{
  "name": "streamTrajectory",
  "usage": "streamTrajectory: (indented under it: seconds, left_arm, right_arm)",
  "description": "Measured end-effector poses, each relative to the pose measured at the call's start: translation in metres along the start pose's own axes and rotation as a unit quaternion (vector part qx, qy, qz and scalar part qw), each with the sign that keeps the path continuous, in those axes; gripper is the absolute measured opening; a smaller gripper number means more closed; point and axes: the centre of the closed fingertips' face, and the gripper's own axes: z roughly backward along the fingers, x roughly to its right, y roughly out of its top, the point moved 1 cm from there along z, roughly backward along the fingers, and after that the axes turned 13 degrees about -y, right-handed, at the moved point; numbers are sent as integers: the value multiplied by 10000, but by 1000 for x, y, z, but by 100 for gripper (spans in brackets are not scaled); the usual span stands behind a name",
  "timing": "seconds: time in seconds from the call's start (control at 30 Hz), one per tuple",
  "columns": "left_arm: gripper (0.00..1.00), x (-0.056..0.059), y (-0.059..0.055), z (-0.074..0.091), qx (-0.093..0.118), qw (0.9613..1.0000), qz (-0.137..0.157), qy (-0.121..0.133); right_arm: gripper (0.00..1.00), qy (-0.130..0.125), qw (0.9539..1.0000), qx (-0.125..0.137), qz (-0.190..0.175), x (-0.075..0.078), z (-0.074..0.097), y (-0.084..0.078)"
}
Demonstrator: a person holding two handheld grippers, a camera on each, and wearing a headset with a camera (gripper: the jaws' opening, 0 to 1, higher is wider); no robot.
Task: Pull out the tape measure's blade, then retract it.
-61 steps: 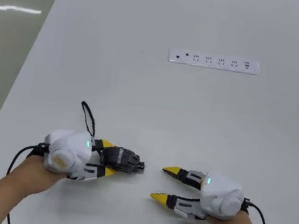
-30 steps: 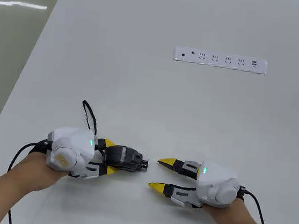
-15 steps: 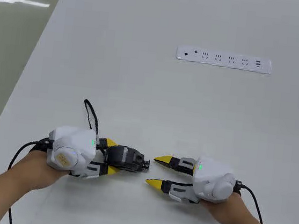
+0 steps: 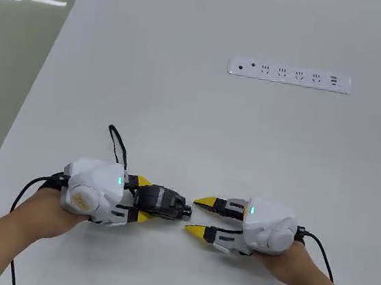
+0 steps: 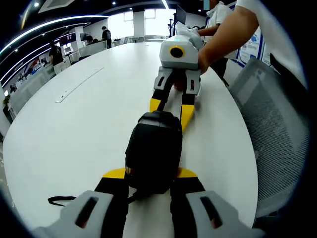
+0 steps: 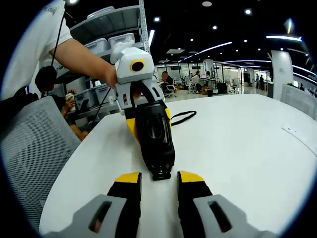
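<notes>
**Q:** How is the left gripper (image 5: pixel 151 173) set?

**A:** Its jaws are closed on the tape measure (image 5: pixel 153 153). The black case is pinched across its sides between the yellow tips, with its nose pointed away from the hand. It is judged that the case is held this way so that it is anchored while the blade is drawn from the far end.

**Q:** And the right gripper (image 6: pixel 159 176)?

**A:** Its jaws are parted by a modest gap and nothing is gripped. It is aimed straight at the nose of the case, so the two grippers are lined up tip to tip.

**Q:** Where is the blade hook (image 6: pixel 161 174) relative to it?

**A:** It is seen just at the mouth of the right jaws, between the two yellow tips. Contact cannot be made out. No blade is seen drawn out of the case.

**Q:** What lies further out?

**A:** A black strap (image 4: pixel 114 144) is trailed from the case across the white table (image 4: pixel 211 138) behind the left gripper. A power strip (image 4: pixel 289 74) is set well apart at the far side.
</notes>
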Motion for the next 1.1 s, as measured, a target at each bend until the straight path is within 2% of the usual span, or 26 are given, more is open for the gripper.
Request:
streamTrajectory:
  seconds: [0.7, 0.9, 1.1]
  left_arm:
    - [28, 0, -1, -1, -13, 10000, -45, -49]
    - [28, 1, -1, -1, -10, 10000, -64, -46]
    - [28, 1, -1, -1, 9, 10000, -69, -46]
  right_arm:
    - [17, 194, 9994, -52, 285, 2, -7, -3]
    - [15, 312, 9984, -35, 470, -3, -14, -4]
    - [15, 331, 9987, -33, 379, -3, -13, -3]
